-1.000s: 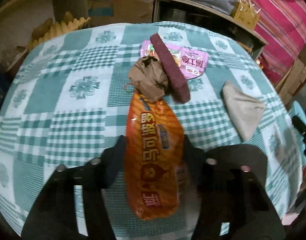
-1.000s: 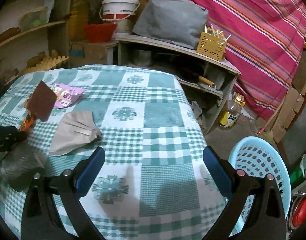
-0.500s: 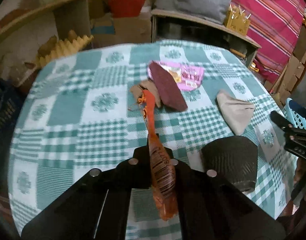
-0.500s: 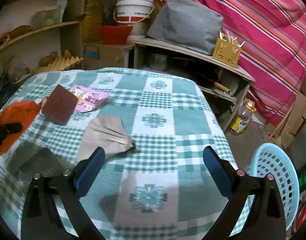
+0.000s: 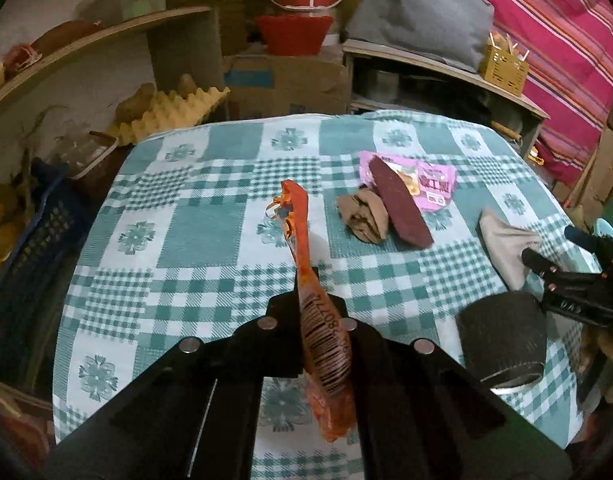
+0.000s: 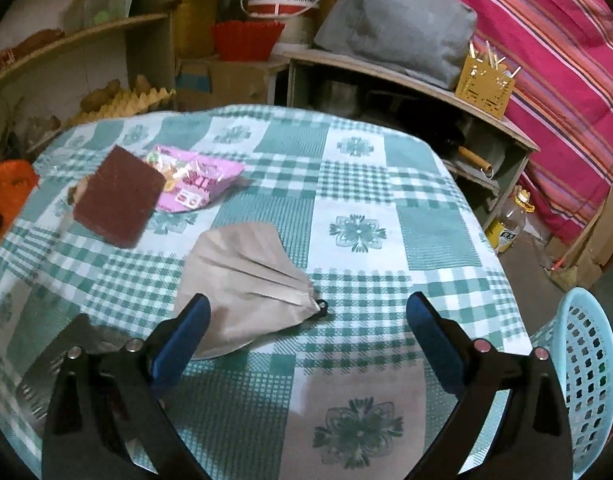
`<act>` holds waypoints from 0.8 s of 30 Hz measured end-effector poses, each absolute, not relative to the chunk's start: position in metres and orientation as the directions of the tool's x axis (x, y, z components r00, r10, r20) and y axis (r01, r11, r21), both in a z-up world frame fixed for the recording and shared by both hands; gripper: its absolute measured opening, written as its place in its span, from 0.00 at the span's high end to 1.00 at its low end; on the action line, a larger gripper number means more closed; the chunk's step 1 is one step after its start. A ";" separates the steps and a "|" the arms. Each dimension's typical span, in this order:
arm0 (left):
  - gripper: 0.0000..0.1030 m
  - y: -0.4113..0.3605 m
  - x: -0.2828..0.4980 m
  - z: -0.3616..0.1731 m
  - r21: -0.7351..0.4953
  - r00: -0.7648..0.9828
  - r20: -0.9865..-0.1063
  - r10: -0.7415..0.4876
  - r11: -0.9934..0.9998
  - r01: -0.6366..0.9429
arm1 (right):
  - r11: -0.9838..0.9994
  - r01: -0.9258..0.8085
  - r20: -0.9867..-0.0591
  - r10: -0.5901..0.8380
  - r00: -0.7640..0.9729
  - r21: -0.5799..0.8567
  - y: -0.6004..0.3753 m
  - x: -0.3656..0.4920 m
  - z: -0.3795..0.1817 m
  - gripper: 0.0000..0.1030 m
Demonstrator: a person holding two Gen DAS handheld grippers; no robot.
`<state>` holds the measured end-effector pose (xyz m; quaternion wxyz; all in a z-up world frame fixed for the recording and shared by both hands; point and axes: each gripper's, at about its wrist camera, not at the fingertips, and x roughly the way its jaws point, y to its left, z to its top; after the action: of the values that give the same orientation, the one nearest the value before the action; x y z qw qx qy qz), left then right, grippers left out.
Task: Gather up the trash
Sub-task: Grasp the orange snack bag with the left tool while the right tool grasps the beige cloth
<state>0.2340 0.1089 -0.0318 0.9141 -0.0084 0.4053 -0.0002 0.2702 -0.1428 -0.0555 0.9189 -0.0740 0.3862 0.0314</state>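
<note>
Left wrist view: left gripper (image 5: 320,312) clamped on orange snack wrapper (image 5: 306,272), held edge-on above table (image 5: 202,236) near edge; barcode visible, torn top crumpled.

Right wrist view: right gripper (image 6: 306,320) held wide apart, gripping nothing, over beige mask (image 6: 246,276) near table's right edge. Blue basket (image 6: 586,376) seen beside right edge, contents hidden.

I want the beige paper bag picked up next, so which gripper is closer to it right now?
Right. The right gripper hangs open just over the beige paper bag, its left finger at the bag's near edge. The left gripper, shut on the orange wrapper, sits further left.
</note>
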 end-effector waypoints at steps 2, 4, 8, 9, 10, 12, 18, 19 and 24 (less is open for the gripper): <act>1.00 0.111 0.236 -0.031 -0.020 0.675 -0.738 -0.007 1.000 -0.012 | 0.989 -0.117 -0.723 0.015 0.691 -0.092 -0.143 0.273 -0.057 0.07; 1.00 0.111 0.237 -0.032 -0.029 0.675 -0.738 -0.010 0.999 -0.016 | 0.990 -0.116 -0.733 0.021 0.680 -0.079 -0.144 0.275 -0.059 0.08; 1.00 0.112 0.238 -0.033 -0.036 0.672 -0.741 -0.010 0.999 -0.024 | 0.991 -0.132 -0.763 0.085 0.640 -0.001 -0.149 0.281 -0.066 0.30; 1.00 0.112 0.238 -0.033 -0.043 0.671 -0.741 -0.015 0.999 -0.026 | 0.991 -0.135 -0.771 0.106 0.628 0.026 -0.150 0.283 -0.069 0.34; 1.00 0.112 0.238 -0.033 -0.046 0.671 -0.741 -0.017 0.999 -0.025 | 0.988 -0.138 -0.780 0.137 0.611 0.065 -0.151 0.285 -0.072 0.40; 1.00 0.110 0.238 -0.032 -0.046 0.674 -0.739 -0.020 0.999 -0.022 | 0.987 -0.142 -0.782 0.142 0.607 0.069 -0.149 0.285 -0.074 0.45; 1.00 0.100 0.238 -0.028 -0.038 0.683 -0.730 -0.020 0.999 -0.012 | 0.984 -0.179 -0.771 0.123 0.625 0.012 -0.137 0.279 -0.071 0.69; 1.00 0.098 0.238 -0.027 -0.037 0.685 -0.728 -0.019 0.999 -0.012 | 0.984 -0.179 -0.767 0.120 0.631 0.006 -0.138 0.278 -0.070 0.74; 1.00 0.092 0.236 -0.019 -0.042 0.699 -0.715 -0.022 0.999 -0.012 | 0.988 -0.155 -0.734 0.099 0.672 -0.009 -0.155 0.271 -0.054 0.78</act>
<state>0.2361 0.0916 -0.0193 0.9214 -0.0216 0.3879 -0.0028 0.2710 -0.1546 -0.0539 0.9137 -0.0353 0.3989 0.0694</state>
